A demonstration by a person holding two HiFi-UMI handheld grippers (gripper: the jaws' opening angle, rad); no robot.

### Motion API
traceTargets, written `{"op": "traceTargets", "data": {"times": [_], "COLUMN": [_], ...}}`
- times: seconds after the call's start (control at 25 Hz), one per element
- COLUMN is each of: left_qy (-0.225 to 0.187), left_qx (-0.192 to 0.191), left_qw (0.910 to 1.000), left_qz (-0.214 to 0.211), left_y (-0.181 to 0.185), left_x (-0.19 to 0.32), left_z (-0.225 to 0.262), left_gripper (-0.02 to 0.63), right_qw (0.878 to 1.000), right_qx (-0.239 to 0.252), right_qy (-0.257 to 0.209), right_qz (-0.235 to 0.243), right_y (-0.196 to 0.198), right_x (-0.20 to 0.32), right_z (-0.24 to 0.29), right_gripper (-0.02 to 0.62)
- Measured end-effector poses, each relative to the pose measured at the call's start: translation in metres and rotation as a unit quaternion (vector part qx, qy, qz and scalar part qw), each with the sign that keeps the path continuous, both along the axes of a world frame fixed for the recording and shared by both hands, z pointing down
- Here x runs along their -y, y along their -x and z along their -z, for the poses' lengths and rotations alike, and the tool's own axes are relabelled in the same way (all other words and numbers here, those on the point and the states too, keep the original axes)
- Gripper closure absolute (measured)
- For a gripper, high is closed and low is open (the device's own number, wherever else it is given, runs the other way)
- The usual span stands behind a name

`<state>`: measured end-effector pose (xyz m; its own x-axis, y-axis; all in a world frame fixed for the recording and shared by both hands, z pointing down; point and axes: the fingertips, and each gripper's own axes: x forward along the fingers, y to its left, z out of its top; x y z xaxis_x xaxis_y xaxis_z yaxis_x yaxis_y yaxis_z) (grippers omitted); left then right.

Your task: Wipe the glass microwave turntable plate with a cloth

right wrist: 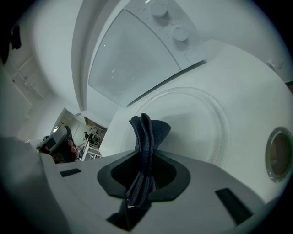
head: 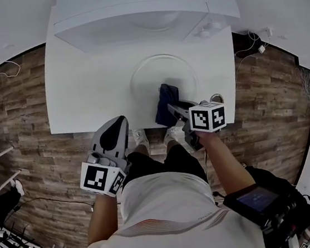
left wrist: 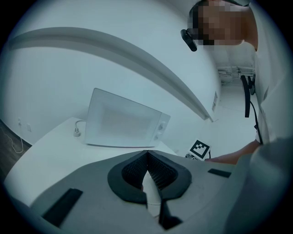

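The round glass turntable plate (head: 163, 73) lies flat on the white table (head: 83, 90) in front of the microwave (head: 141, 10). My right gripper (head: 172, 108) is shut on a dark blue cloth (head: 167, 103), which hangs over the plate's near edge. In the right gripper view the cloth (right wrist: 145, 137) stands folded between the jaws, with the plate (right wrist: 197, 121) just beyond. My left gripper (head: 118, 123) hovers at the table's front edge, left of the plate. It (left wrist: 147, 155) is shut with nothing in it.
The microwave (left wrist: 126, 121) stands at the back of the table with its door shut. A small round metal-rimmed ring (head: 216, 98) sits on the table right of the plate. Wood floor with cables (head: 3, 72) surrounds the table. The person's feet (head: 141, 139) are under its front edge.
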<state>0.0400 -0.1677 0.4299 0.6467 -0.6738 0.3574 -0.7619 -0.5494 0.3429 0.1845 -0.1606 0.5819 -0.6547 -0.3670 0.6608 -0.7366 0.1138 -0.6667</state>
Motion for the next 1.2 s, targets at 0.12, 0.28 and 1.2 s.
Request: {"op": "traceTargets", "data": {"times": [0.12, 0.28, 1.2], "left_qy": [0.001, 0.0, -0.012], "left_qx": [0.0, 0.001, 0.001], "left_qw": [1.0, 1.0, 0.9998], "left_qz": [-0.005, -0.008, -0.019], "left_y": [-0.007, -0.017, -0.035], "left_x": [0.0, 0.001, -0.005], "left_z": [0.0, 0.001, 0.01], "left_gripper": [0.596, 0.597, 0.597], "right_qw": [1.0, 0.999, 0.992], "right_qx": [-0.007, -0.021, -0.014], "right_qy": [0.001, 0.007, -0.106], "right_qz": [-0.013, -0.035, -0.073], "right_y": [-0.021, -0.055, -0.086], "right_x": [-0.002, -0.005, -0.003], "right_z": [0.0, -0.001, 0.052], "right_gripper": [0.532, 0.532, 0.532]}}
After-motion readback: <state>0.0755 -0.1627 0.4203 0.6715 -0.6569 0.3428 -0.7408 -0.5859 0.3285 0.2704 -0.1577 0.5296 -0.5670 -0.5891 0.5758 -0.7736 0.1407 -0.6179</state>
